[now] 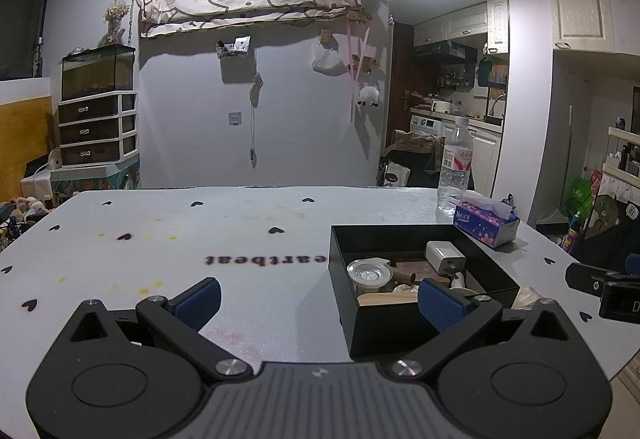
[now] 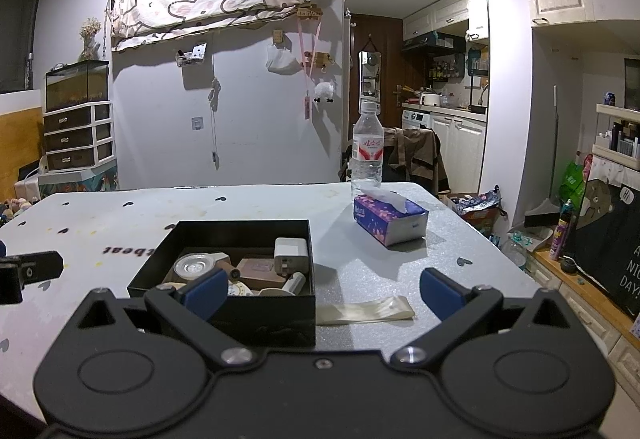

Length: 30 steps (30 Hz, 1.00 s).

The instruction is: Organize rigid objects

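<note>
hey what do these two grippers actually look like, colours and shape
Both look alike: the left gripper and right gripper have matte black bodies with round domed housings, angled black link arms with silver screws, and blue ribbed finger pads. No cables or sleeves show.

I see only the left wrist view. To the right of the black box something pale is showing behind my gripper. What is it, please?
Observer: In the right wrist view it is a flat cream strip lying on the table, beside the black box at its near right corner.
Operator: Is the right gripper holding anything?
Observer: No. The right gripper is open and empty, above that corner.
Operator: Is the tissue box close to the edge of the table?
Observer: The tissue box sits behind the strip, with bare table on its right.
</note>
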Available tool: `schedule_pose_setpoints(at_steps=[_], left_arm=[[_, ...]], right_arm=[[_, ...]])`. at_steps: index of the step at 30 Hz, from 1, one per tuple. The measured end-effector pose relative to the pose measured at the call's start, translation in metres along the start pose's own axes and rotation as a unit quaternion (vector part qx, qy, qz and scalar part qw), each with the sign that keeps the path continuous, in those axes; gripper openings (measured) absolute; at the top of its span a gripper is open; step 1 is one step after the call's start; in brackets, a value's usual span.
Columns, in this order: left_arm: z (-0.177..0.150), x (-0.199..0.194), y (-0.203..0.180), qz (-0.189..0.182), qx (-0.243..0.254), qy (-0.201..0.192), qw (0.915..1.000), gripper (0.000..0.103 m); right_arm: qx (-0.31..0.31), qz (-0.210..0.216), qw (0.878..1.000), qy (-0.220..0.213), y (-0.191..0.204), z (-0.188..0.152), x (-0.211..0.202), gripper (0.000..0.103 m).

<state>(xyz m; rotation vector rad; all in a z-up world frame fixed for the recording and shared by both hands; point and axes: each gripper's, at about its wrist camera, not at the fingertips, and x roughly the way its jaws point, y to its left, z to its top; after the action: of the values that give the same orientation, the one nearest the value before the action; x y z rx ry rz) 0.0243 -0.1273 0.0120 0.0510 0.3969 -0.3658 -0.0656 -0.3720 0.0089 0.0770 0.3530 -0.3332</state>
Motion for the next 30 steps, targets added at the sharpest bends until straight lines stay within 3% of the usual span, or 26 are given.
schedule_pose_setpoints(at_steps=[30], left_arm=[[0.0001, -0.0012, 0.0002, 0.001, 0.000, 0.000, 1.0000, 0.103]], right_arm=[[-0.001, -0.002, 1.000, 0.001, -0.0002, -0.0009, -0.0008, 0.103]])
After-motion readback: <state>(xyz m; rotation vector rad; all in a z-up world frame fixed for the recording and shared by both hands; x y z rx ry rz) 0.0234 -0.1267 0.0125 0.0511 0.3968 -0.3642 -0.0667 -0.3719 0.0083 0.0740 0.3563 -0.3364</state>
